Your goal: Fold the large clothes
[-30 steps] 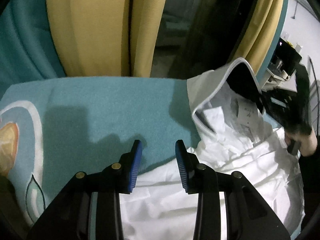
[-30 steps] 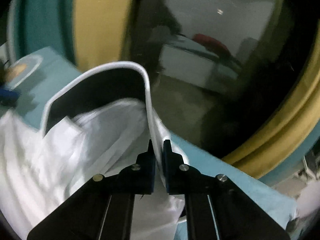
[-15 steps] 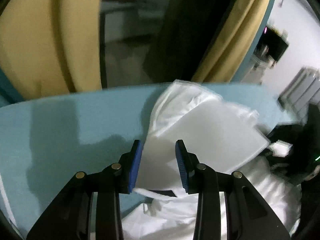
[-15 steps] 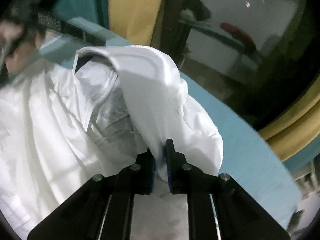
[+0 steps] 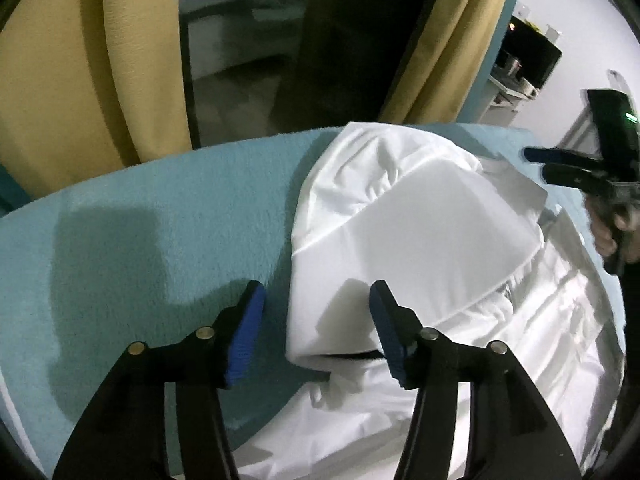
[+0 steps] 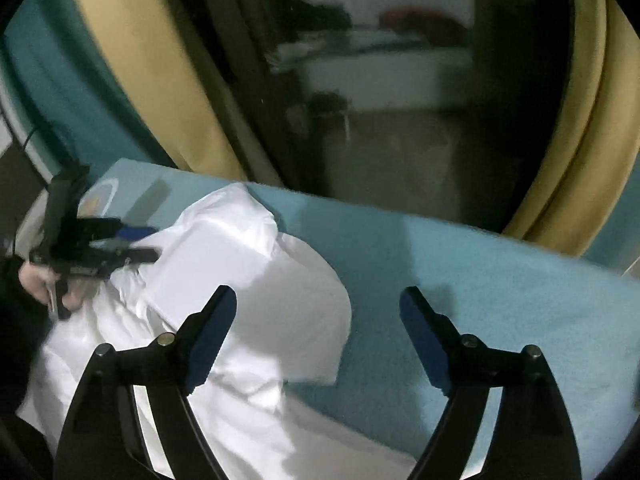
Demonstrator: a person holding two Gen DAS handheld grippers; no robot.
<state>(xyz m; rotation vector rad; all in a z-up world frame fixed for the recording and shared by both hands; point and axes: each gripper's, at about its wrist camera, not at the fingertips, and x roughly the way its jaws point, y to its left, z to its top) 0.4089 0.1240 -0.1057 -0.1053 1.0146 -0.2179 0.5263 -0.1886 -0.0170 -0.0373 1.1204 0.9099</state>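
Note:
A large white garment (image 5: 420,240) lies crumpled on the teal blanket (image 5: 160,240), its hood folded flat over the body. My left gripper (image 5: 316,312) is open, hovering over the hood's near left edge, holding nothing. My right gripper (image 6: 318,312) is open and empty above the hood's right side in the right wrist view, where the garment (image 6: 248,280) spreads to the lower left. Each gripper shows in the other's view: the right one (image 5: 560,164) at far right, the left one (image 6: 116,244) at far left.
Yellow curtains (image 5: 100,60) and a dark glass door (image 5: 340,40) stand behind the blanket's far edge. A shelf with dark equipment (image 5: 528,60) is at the far right. Bare teal blanket (image 6: 500,280) lies right of the garment.
My right gripper let go of the hood and opened wide. The hood dropped flat onto the garment. My left gripper opened wider and stays over the hood's edge.

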